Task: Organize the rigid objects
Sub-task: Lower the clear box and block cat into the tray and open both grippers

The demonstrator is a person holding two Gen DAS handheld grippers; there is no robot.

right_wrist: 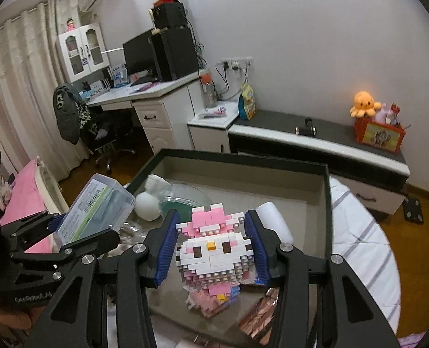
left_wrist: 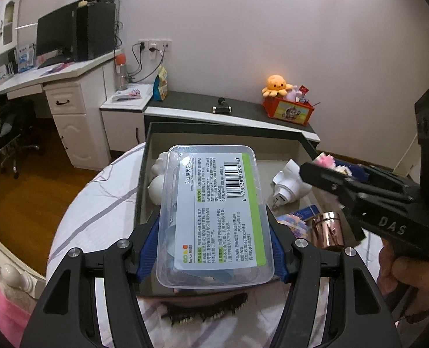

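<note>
Two grippers, each carrying something above the dark-rimmed tray.

The left gripper has its blue pads pressed on both long sides of a clear plastic box, jaws partway apart, box lifted over the tray's near-left part. Right of it, the right gripper clamps a pink-and-white brick figure over the tray's near middle, jaws narrow. Inside the tray lie a white egg shape, a white plug adapter and a rose-gold roll; its far half is bare.
</note>
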